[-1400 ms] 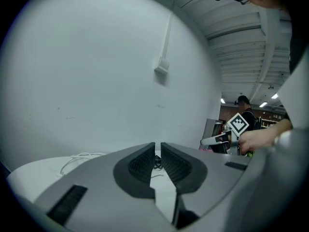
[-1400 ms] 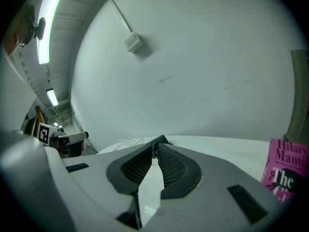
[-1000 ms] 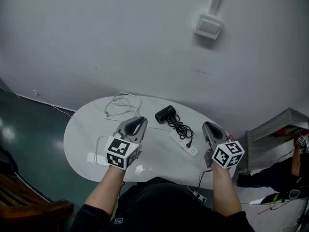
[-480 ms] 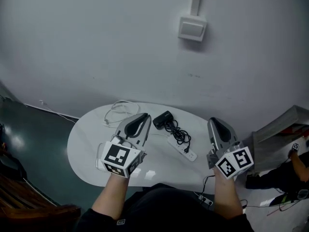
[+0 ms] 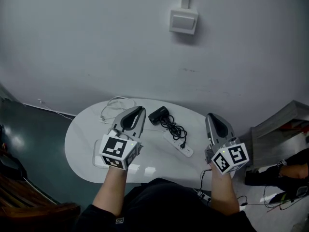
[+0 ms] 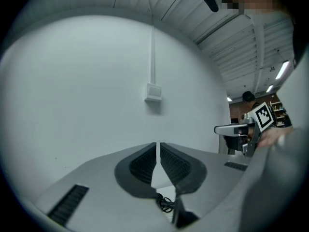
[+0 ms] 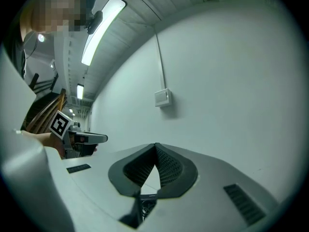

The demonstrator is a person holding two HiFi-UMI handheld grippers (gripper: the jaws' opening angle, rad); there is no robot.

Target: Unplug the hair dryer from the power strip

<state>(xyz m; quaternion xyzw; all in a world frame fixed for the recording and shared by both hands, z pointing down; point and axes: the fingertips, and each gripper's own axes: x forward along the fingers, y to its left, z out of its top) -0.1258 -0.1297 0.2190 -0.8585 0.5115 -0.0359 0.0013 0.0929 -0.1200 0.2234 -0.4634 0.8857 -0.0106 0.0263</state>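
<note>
A black hair dryer [image 5: 158,114] lies on the white oval table [image 5: 82,144] near the wall. Its black cord [image 5: 174,127] coils toward a white power strip [image 5: 177,144] at the table's middle. My left gripper [image 5: 139,109] hovers above the table left of the dryer, level and aimed at the wall. Its jaws are closed to a thin slit with nothing between them [image 6: 158,143]. My right gripper [image 5: 211,116] is held over the table's right end. Its tips meet and hold nothing [image 7: 155,145]. The cord [image 6: 165,204] shows below the left jaws.
A loose white cable [image 5: 113,108] lies at the table's back left. A white switch box [image 5: 183,21] with conduit sits on the wall above. Grey shelving [image 5: 285,124] stands to the right, with cables on the floor by it.
Both grippers have risen above the table and drifted slightly toward the wall. The jaws look the same as before, and nothing on the table has moved.
</note>
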